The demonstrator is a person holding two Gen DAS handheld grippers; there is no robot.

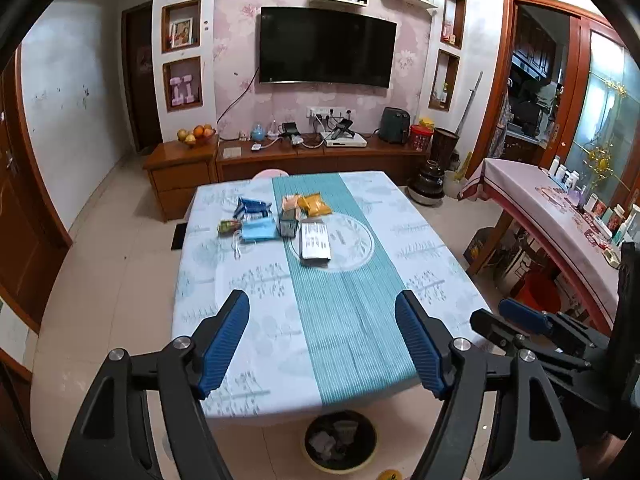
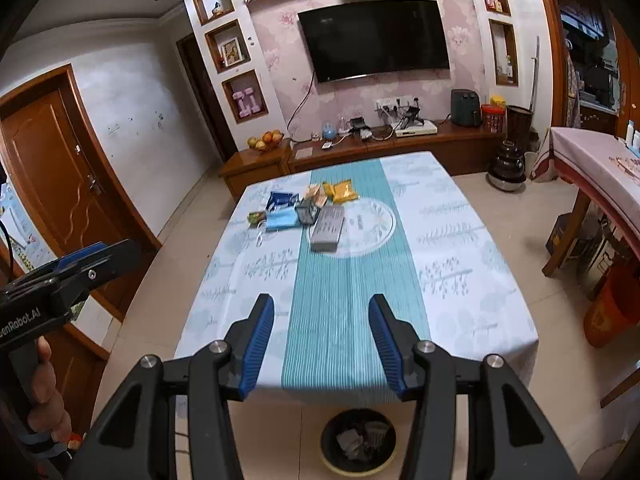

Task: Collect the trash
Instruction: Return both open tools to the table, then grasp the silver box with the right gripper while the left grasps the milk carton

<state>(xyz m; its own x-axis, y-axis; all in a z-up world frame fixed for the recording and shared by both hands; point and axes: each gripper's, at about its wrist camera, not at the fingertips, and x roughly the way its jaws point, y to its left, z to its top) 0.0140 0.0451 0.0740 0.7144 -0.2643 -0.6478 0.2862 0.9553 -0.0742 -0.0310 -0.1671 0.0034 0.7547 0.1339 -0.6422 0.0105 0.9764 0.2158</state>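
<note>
A scatter of trash lies near the far middle of a table draped in a pale leaf-print cloth [image 1: 248, 304] with a teal striped runner [image 1: 344, 320] down its centre: a crumpled blue foil wrapper [image 1: 251, 207], a yellow snack packet [image 1: 316, 204], a pale orange packet [image 1: 291, 203], a light blue face mask [image 1: 260, 229], a small green wrapper [image 1: 229, 226], a dark little box [image 1: 288, 227] and a flat grey printed box [image 1: 316, 242] resting on a round clear mat [image 1: 352, 242]. On the tiled floor at the table's near edge stands a round dark waste bin [image 1: 340, 446], crumpled scraps already inside. The left gripper [image 1: 322, 344] hangs above the near end of the table, its blue-padded jaws spread wide with nothing between them. The right gripper [image 2: 322, 346], beside it, holds its jaws parted somewhat less, likewise empty and touching nothing. A hand [image 2: 46, 396] grips the left tool's handle at the right camera's edge.
</note>
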